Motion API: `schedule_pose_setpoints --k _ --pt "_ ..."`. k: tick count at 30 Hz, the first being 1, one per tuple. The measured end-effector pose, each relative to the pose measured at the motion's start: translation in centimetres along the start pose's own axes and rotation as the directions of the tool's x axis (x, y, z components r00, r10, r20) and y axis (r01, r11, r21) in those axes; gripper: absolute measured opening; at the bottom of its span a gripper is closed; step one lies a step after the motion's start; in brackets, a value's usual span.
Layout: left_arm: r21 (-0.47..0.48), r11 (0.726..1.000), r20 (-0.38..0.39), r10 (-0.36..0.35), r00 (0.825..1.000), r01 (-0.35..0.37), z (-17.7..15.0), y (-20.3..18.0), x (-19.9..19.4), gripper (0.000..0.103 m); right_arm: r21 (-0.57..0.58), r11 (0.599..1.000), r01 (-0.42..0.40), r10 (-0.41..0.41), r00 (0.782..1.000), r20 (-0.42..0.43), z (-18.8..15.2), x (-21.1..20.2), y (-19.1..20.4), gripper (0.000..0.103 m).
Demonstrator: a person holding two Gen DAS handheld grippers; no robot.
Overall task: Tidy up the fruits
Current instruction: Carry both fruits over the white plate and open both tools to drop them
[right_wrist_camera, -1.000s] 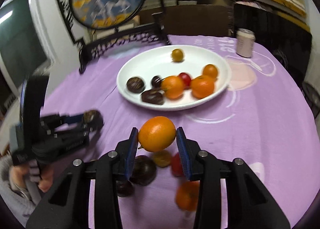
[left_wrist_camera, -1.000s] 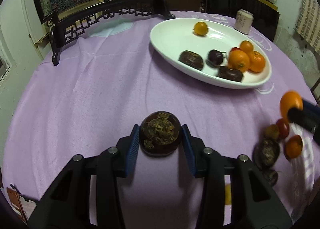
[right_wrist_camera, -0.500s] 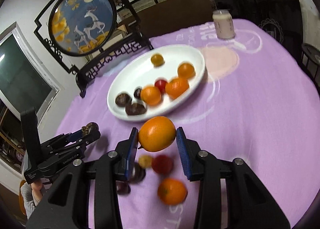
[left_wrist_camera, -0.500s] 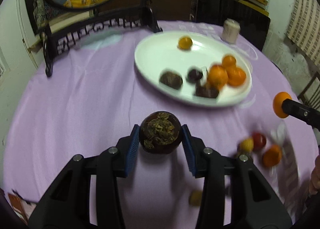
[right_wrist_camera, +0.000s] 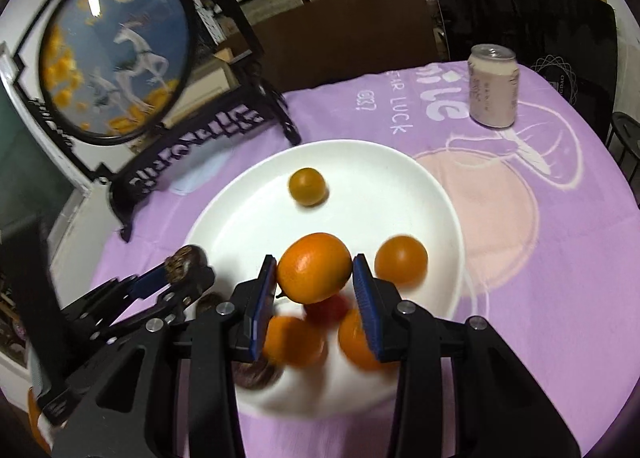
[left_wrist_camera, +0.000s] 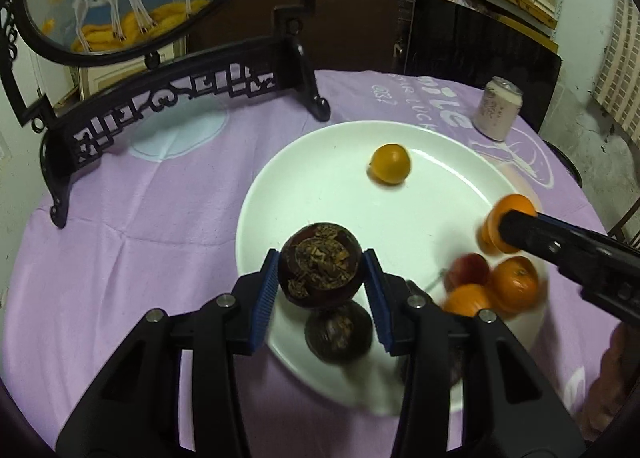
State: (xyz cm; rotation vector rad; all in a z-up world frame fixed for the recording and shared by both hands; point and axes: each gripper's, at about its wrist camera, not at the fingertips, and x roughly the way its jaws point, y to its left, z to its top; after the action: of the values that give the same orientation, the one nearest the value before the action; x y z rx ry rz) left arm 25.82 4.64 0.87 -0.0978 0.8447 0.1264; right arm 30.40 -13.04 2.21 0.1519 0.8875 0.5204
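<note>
Now left claw (left_wrist_camera: 320,276) pinching dark fruit (left_wrist_camera: 320,272) above plate (left_wrist_camera: 320,194) edge, right claw (right_wrist_camera: 315,272) pinching orange (right_wrist_camera: 314,267), plate centre bare

Left hand-held gripper (left_wrist_camera: 320,290) clamped, right hand-held gripper (right_wrist_camera: 315,284) clamped

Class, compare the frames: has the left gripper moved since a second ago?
Yes. The left gripper, holding the dark fruit, moved from above bare purple cloth to above the white plate.
</note>
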Motion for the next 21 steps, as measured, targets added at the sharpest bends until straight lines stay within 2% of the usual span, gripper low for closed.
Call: schedule_pose_setpoints --k 1,2,3,7,13,15,21 --pt "-0.005 1.0 0.001 0.006 1.0 -0.006 0.0 0.2 0.3 0.046 0.011 1.0 0.004 -0.004 1.0 -0.007 0.4 0.9 -0.1 0.042" --pt "-0.007 1.0 0.002 0.016 1.0 -0.016 -0.1 0.4 0.4 0.058 0.026 1.0 0.009 -0.009 1.0 -0.018 0.7 1.4 -0.3 0.047" --pt "-0.009 1.0 0.006 0.018 1.0 -0.018 -0.3 0.6 0.2 0.061 0.044 0.999 0.009 -0.008 1.0 -0.026 0.9 1.6 -0.5 0.049" --pt "-0.021 1.0 0.031 0.006 0.999 -0.005 -0.4 1.1 -1.2 0.061 0.092 0.994 -0.052 0.051 0.999 0.014 0.5 0.2 -1.1 0.049" --pt "0.003 0.999 0.049 0.049 0.998 -0.049 -1.9 0.5 -3.6 0.061 0.074 0.995 -0.063 0.061 0.998 0.029 -2.6 -4.2 -1.5 0.05" --pt "0.018 0.998 0.049 0.055 0.997 -0.056 -3.0 0.3 -4.7 0.061 0.098 0.993 -0.071 0.067 0.997 0.045 -4.4 -6.2 -2.4 0.062" --pt "0.045 0.998 0.043 0.05 0.998 -0.052 -8.6 0.6 -8.3 0.065 0.145 0.986 -0.077 0.065 0.994 0.085 -9.3 -10.2 -4.7 0.063"
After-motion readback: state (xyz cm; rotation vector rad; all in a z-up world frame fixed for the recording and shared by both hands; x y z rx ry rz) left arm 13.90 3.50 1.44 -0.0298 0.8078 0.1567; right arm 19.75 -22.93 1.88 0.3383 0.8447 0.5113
